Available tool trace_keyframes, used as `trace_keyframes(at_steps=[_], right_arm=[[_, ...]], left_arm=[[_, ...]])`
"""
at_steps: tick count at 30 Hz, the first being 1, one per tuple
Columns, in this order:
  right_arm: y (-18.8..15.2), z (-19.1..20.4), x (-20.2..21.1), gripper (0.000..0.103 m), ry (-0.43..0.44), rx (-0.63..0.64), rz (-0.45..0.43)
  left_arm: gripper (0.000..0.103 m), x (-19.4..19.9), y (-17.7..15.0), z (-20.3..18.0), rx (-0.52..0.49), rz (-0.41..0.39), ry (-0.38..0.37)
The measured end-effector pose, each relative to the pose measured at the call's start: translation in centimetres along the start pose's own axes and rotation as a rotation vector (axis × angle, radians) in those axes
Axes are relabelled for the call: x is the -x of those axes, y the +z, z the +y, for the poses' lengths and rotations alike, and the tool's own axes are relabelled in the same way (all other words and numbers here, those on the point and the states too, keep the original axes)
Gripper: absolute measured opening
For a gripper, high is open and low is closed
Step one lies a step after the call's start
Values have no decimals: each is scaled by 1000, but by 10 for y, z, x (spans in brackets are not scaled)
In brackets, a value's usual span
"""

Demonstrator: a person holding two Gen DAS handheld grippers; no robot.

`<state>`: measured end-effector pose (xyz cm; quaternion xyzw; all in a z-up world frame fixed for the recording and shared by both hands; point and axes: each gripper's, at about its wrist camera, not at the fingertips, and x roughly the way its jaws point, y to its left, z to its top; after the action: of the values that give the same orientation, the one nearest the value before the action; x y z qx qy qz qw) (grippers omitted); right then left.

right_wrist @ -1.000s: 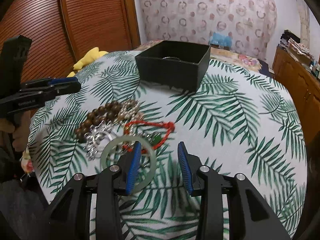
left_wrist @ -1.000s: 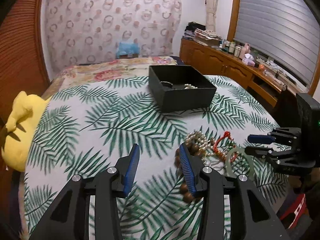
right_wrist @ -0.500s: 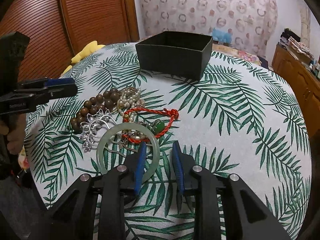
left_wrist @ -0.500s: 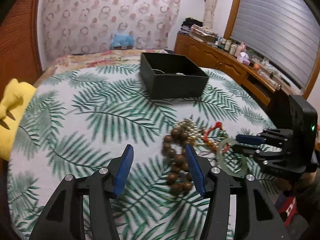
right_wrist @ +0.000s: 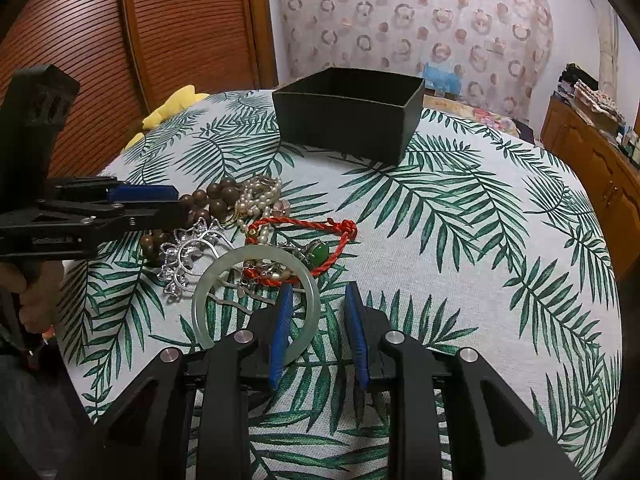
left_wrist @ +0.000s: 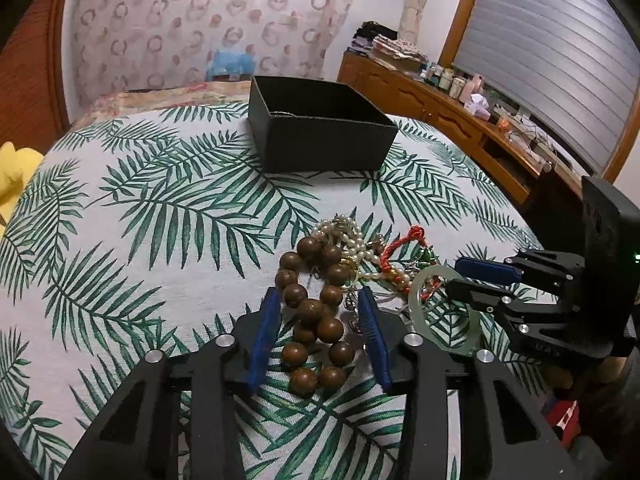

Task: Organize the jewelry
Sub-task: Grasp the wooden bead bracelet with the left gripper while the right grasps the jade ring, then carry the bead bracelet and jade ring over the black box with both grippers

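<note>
A pile of jewelry lies on the palm-leaf cloth. My left gripper (left_wrist: pixel 318 300) is open, its fingers on either side of a brown wooden bead bracelet (left_wrist: pixel 316 320), which also shows in the right wrist view (right_wrist: pixel 208 204). My right gripper (right_wrist: pixel 318 294) is open, straddling the near right rim of a pale green jade bangle (right_wrist: pixel 256 300), seen too in the left wrist view (left_wrist: pixel 444 308). A pearl strand (right_wrist: pixel 260 196), a red cord bracelet (right_wrist: pixel 308 244) and a silver ornament (right_wrist: pixel 184 256) lie between. The black box (left_wrist: pixel 320 136) stands behind.
A yellow plush toy (right_wrist: pixel 172 108) lies at the cloth's left edge. A wooden sideboard (left_wrist: pixel 460 120) with bottles and clutter runs along the right wall. A wooden slatted door (right_wrist: pixel 120 60) is to the left. The black box also shows in the right wrist view (right_wrist: pixel 348 116).
My left gripper has moved forward and right until the brown beads lie between its fingers. My right gripper has edged forward over the jade bangle's rim and its jaws have narrowed.
</note>
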<state>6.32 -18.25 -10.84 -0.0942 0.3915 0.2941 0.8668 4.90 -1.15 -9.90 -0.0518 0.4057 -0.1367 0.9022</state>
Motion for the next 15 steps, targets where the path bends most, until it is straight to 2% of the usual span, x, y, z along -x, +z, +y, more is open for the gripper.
trace_keyframes(at_steps=[3, 4, 5, 7, 9, 15], right_arm=[[0, 0, 0, 29, 1, 0, 0], [0, 0, 0, 28, 3, -1, 0], [-1, 0, 0, 22, 4, -1, -1], [0, 0, 0, 17, -4, 4, 4], [2, 2, -1, 9, -9, 29, 17], [5, 0, 2, 9, -2, 41, 18]], left_arm=[[36, -1, 0, 1, 9, 0, -8], [28, -1, -1, 0, 6, -2, -22], [18, 0, -1, -1, 3, -2, -38], [12, 2, 0, -8, -26, -8, -18], [12, 4, 1, -11, -51, -12, -1], [12, 21, 9, -14, -62, -60, -13]])
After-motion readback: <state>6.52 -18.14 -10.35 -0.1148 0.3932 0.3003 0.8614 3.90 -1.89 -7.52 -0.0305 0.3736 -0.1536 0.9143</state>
